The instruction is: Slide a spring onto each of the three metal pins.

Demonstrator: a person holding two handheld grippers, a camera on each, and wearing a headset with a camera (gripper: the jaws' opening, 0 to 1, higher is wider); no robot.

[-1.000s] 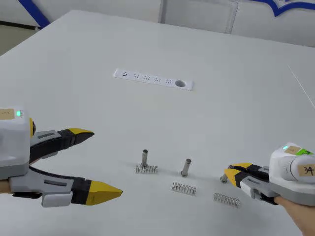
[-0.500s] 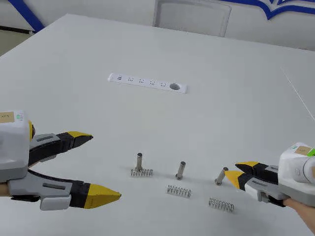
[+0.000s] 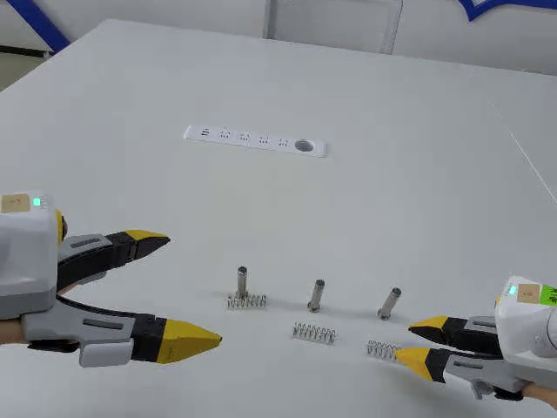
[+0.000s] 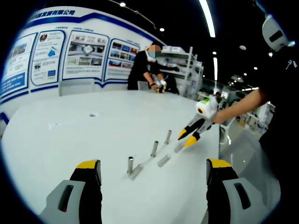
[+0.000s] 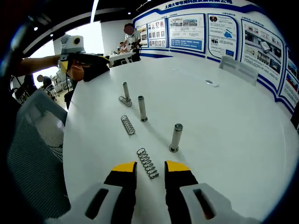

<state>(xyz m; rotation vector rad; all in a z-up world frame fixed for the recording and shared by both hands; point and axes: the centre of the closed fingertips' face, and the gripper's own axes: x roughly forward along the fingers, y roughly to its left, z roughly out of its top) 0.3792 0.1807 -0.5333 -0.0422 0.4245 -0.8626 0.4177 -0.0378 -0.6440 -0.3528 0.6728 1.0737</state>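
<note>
Finding: the right gripper [image 5: 150,169] is low over the white table [image 3: 418,174], jaws a narrow gap apart. The near end of the right spring [image 5: 147,163] lies between their tips; whether they touch it cannot be told. The left gripper [image 3: 187,287] hangs at 9 o'clock of the work with jaws spread wide, holding nothing.

Location: three metal pins stand in a row. In the head view the right pin [image 3: 390,302] has its spring at 6 o'clock, just beside the base. The middle spring [image 3: 314,333] lies likewise below the middle pin [image 3: 317,294]. The left spring [image 3: 246,302] sits against the foot of the left pin [image 3: 242,280].

Risks, as judged: closing on a coil end may pinch it out sideways or let it roll. The pins look unsecured, so a skewed approach could topple one.

Orientation: the right spring lies flat. Its long axis runs 11 to 5 o'clock in the right gripper view, nearly in line with the jaws. It must be turned upright to match the pin's vertical axis.
</note>
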